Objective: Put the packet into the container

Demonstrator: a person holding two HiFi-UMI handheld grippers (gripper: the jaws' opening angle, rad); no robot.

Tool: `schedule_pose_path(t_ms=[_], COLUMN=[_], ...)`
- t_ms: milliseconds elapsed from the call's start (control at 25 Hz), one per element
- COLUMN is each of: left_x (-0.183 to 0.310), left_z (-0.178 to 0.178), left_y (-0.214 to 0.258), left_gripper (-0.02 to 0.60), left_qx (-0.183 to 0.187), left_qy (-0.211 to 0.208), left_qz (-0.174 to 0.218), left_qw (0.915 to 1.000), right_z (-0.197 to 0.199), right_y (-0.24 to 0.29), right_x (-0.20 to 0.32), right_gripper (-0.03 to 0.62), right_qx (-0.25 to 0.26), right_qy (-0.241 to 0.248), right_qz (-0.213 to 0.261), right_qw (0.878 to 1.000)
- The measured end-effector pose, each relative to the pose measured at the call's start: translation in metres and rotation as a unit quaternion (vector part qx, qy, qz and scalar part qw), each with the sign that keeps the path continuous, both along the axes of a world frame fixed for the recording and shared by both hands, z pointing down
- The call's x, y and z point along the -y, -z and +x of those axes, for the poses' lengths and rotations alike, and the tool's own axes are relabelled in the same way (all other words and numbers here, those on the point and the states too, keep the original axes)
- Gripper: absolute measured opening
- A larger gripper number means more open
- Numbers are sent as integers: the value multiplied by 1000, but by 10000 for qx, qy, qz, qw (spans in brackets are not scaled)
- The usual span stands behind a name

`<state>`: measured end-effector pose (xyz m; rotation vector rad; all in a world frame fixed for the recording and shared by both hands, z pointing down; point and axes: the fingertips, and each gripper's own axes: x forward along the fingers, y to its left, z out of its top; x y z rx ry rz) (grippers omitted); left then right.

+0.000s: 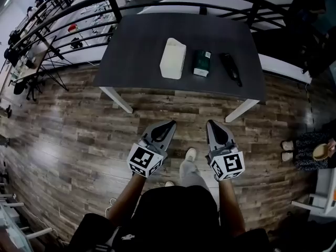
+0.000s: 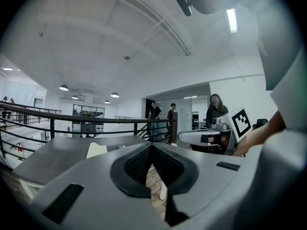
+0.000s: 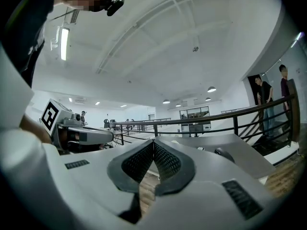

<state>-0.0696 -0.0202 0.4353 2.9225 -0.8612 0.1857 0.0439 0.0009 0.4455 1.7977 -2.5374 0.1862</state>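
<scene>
Packet [image 1: 201, 63] print unreadable, just beside container [image 1: 172, 58]. Left gripper [image 1: 169, 124] and right gripper [image 1: 211, 124] closed, empty, over floor [image 1: 79, 130], short of table [image 1: 136, 51] edge.

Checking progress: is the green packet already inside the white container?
No, the green packet lies flat on the table, just right of the white container.

Both arms reach forward; left gripper [image 1: 167, 128] and right gripper [image 1: 213, 127] (jaws together, empty) side by side.

Dark table [image 1: 136, 46] on wood-plank floor [image 1: 63, 130], black railing [image 1: 114, 8] behind, black oblong object [image 1: 230, 69] near the table's right edge
</scene>
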Motion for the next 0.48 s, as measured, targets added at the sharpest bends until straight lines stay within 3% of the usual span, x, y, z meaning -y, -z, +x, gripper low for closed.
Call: schedule_pose_path(t_ms=[480], left_x=[110], left_z=[65], left_y=[11], left_gripper=[5], left_qx=[196], left_qy=[256], left_qz=[97], left_qw=[9994], right_z=[65], right_y=[2], right_x=[121], right_gripper=[3], right_qx=[137], right_qy=[338], right_qz=[-46], right_qw=[9993])
